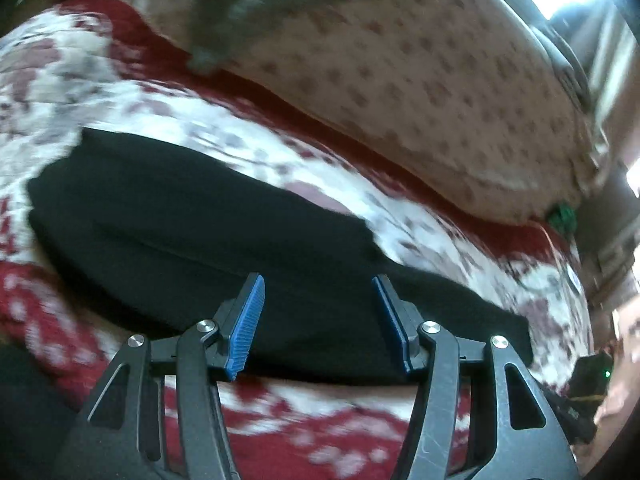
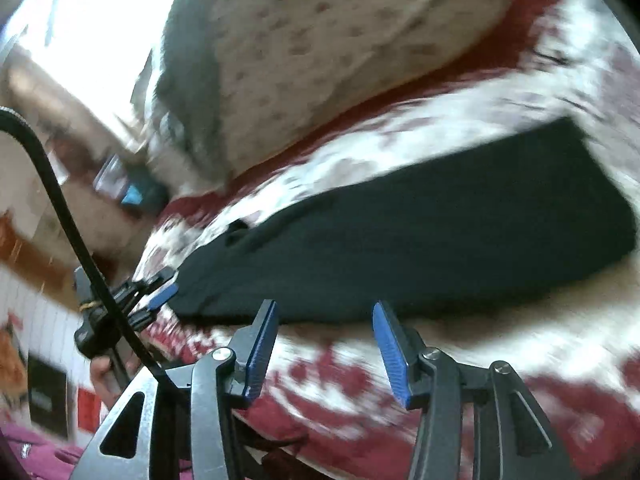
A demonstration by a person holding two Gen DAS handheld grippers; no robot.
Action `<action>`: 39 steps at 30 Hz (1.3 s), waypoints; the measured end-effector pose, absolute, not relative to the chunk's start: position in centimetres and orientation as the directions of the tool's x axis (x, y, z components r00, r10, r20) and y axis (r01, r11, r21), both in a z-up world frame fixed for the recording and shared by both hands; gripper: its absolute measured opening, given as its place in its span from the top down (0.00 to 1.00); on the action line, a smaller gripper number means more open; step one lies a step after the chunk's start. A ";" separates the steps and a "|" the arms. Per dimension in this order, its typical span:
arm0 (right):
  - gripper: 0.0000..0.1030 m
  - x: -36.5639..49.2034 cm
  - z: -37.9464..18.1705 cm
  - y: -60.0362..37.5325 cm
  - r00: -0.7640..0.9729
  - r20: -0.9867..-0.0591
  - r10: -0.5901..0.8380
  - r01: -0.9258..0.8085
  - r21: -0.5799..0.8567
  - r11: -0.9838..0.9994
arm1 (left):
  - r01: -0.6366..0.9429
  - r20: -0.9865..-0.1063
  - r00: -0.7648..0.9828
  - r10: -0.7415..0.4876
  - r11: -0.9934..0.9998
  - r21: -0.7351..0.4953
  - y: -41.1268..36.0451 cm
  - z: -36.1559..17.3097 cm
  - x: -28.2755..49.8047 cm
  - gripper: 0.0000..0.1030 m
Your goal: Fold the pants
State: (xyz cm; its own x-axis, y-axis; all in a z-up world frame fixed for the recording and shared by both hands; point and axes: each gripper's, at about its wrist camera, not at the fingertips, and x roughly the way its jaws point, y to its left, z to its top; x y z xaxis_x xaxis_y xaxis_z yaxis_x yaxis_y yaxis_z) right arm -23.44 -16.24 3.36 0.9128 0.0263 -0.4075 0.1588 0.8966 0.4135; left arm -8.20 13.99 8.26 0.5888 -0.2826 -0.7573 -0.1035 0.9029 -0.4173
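Left gripper [image 1: 318, 284] jaws stand wide, empty, above the folded black pants [image 1: 208, 232]. Right gripper [image 2: 325, 312] jaws also gape, holding nothing, just short of the pants' near edge. Pants lie on a red-and-white patterned bedspread [image 1: 440, 240], near a dotted pillow [image 1: 420, 92]. No writing legible.

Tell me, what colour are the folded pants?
Black pants, lying on the red-and-white patterned bedspread; clearest in the left wrist view.

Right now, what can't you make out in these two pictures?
- Bedspread pattern, both views: smeared by motion blur.
- Pants, left view: near edge hidden behind the left tool.
- Blue object beside the pillow, right view: too blurred to identify.
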 end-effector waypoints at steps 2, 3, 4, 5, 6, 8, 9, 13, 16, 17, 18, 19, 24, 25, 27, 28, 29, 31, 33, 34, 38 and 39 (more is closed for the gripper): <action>0.53 -25.0 3.1 -17.4 0.916 -0.401 -0.004 0.197 0.440 0.876 | -0.058 -0.765 0.558 -0.323 0.904 -0.424 11.6 8.0 -8.0 0.47; 0.53 -25.8 2.9 -18.2 0.917 -0.399 -0.027 0.224 0.457 0.861 | -0.031 -0.769 0.542 -0.341 0.906 -0.423 10.4 7.9 -7.9 0.47; 0.53 -26.5 2.8 -18.9 0.919 -0.391 -0.045 0.244 0.475 0.846 | -0.010 -0.770 0.534 -0.351 0.907 -0.420 9.5 8.0 -7.9 0.47; 0.52 -26.9 2.8 -19.4 0.921 -0.386 -0.057 0.255 0.485 0.836 | 0.008 -0.769 0.530 -0.357 0.909 -0.417 8.6 8.2 -8.0 0.47; 0.52 -27.3 2.8 -20.2 0.921 -0.381 -0.079 0.279 0.506 0.816 | 0.031 -0.769 0.525 -0.365 0.911 -0.411 7.6 8.3 -7.9 0.47; 0.51 -27.9 2.6 -21.3 0.919 -0.380 -0.105 0.312 0.536 0.784 | 0.093 -0.768 0.504 -0.396 0.909 -0.407 5.5 8.6 -7.5 0.47; 0.51 -27.9 2.6 -21.7 0.916 -0.384 -0.117 0.328 0.546 0.771 | 0.115 -0.768 0.492 -0.410 0.905 -0.410 4.7 8.7 -7.3 0.47; 0.51 -28.2 2.1 -23.3 0.921 -0.370 -0.124 0.337 0.594 0.731 | 0.215 -0.761 0.440 -0.476 0.879 -0.425 1.5 8.8 -6.1 0.47; 0.51 -28.4 2.1 -24.1 0.927 -0.349 -0.140 0.338 0.608 0.718 | 0.289 -0.762 0.387 -0.520 0.853 -0.435 -0.9 8.6 -4.8 0.47; 0.51 -28.5 2.2 -24.2 0.928 -0.342 -0.148 0.338 0.607 0.719 | 0.316 -0.763 0.372 -0.529 0.845 -0.432 -1.6 8.5 -4.5 0.47; 0.51 -28.6 2.4 -24.4 0.927 -0.339 -0.163 0.346 0.599 0.722 | 0.341 -0.765 0.361 -0.534 0.839 -0.424 -2.4 8.4 -4.1 0.47; 0.51 -28.7 2.6 -24.5 0.925 -0.339 -0.173 0.353 0.591 0.725 | 0.360 -0.767 0.355 -0.534 0.836 -0.415 -3.0 8.4 -3.9 0.47; 0.51 -28.4 2.5 -25.5 0.934 -0.321 -0.156 0.330 0.609 0.721 | 0.425 -0.795 0.348 -0.496 0.840 -0.338 -6.4 7.6 -2.4 0.47; 0.51 -28.4 2.5 -25.7 0.936 -0.317 -0.152 0.324 0.613 0.721 | 0.428 -0.799 0.347 -0.491 0.841 -0.331 -6.8 7.4 -2.2 0.47; 0.51 -28.5 2.4 -25.9 0.939 -0.312 -0.143 0.315 0.619 0.720 | 0.435 -0.804 0.341 -0.487 0.840 -0.324 -7.6 7.0 -1.8 0.47; 0.51 -28.5 2.5 -26.0 0.939 -0.313 -0.143 0.315 0.617 0.721 | 0.437 -0.806 0.341 -0.484 0.841 -0.320 -7.8 6.9 -1.7 0.46; 0.51 -28.6 2.6 -26.1 0.938 -0.315 -0.146 0.318 0.612 0.724 | 0.441 -0.808 0.343 -0.480 0.841 -0.312 -8.2 6.8 -1.5 0.47; 0.51 -28.5 3.0 -26.0 0.930 -0.329 -0.163 0.337 0.589 0.734 | 0.448 -0.810 0.344 -0.474 0.841 -0.302 -8.7 6.6 -1.4 0.46; 0.51 -28.5 3.3 -25.9 0.925 -0.337 -0.177 0.350 0.568 0.745 | 0.454 -0.812 0.346 -0.470 0.841 -0.294 -9.1 6.6 -1.3 0.47; 0.51 -28.5 3.4 -25.8 0.923 -0.340 -0.180 0.353 0.562 0.748 | 0.456 -0.813 0.346 -0.469 0.841 -0.291 -9.2 6.5 -1.2 0.47; 0.51 -28.5 3.2 -26.1 0.926 -0.337 -0.172 0.346 0.569 0.746 | 0.459 -0.814 0.350 -0.464 0.842 -0.282 -9.5 6.4 -0.9 0.47; 0.51 -28.4 3.2 -26.1 0.927 -0.335 -0.170 0.344 0.572 0.745 | 0.459 -0.815 0.349 -0.462 0.843 -0.281 -9.7 6.4 -0.8 0.47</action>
State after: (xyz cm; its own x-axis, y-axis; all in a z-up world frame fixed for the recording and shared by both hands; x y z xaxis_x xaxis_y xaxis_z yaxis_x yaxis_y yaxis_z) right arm -28.45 -26.10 3.16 0.9266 -0.1704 -0.3353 0.3438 0.7451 0.5715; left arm -0.84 -9.69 6.39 0.3490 -0.4617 -0.8155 0.4590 0.8429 -0.2808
